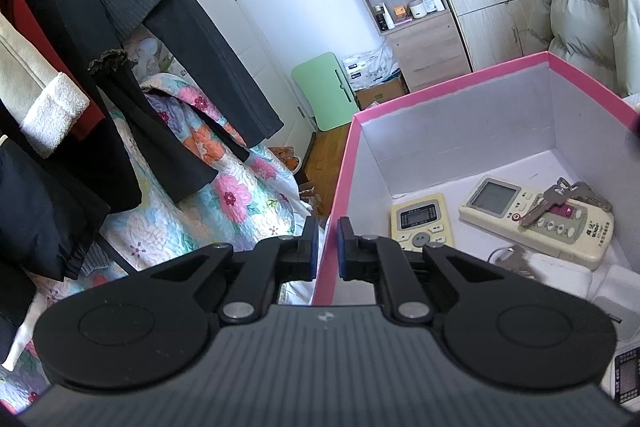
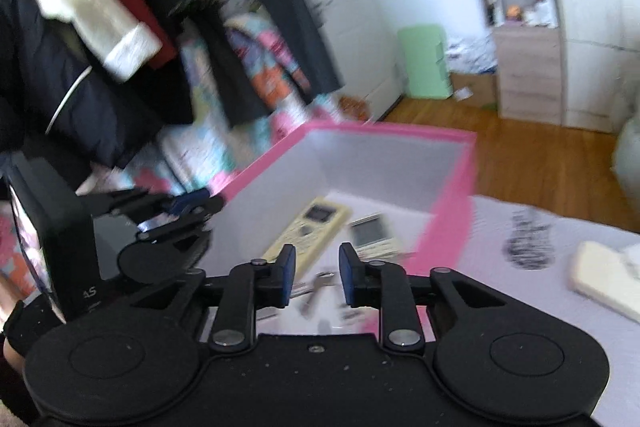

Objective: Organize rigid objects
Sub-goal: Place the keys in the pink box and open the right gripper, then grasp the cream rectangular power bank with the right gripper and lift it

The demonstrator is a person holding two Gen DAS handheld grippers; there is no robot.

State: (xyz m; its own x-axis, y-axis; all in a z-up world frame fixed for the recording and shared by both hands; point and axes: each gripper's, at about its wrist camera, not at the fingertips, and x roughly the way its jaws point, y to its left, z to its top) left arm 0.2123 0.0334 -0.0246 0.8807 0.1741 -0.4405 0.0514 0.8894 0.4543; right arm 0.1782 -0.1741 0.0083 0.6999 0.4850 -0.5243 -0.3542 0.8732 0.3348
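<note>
A floral quilted bed cover (image 1: 224,183) fills the nine o'clock side of the left wrist view, under dark hanging garments (image 1: 120,75). At three o'clock stands an open cardboard box with pink outer walls and a white inside (image 1: 452,131).

On the box floor lie a cream air-conditioner remote with a large grey screen (image 1: 536,223) and, at its nine o'clock, a smaller cream remote with a dark display (image 1: 422,221). A bunch of silver keys with a magenta tag (image 1: 560,201) rests on top of the larger remote.

The left tongs (image 1: 327,243) are clenched on the box's pink near wall, one blue pad on either side of it.

In the blurred right wrist view, the right tongs (image 2: 316,277) are released above the box, nothing between their pads, with another set of metal keys (image 2: 318,287) lying below the gap.
</note>
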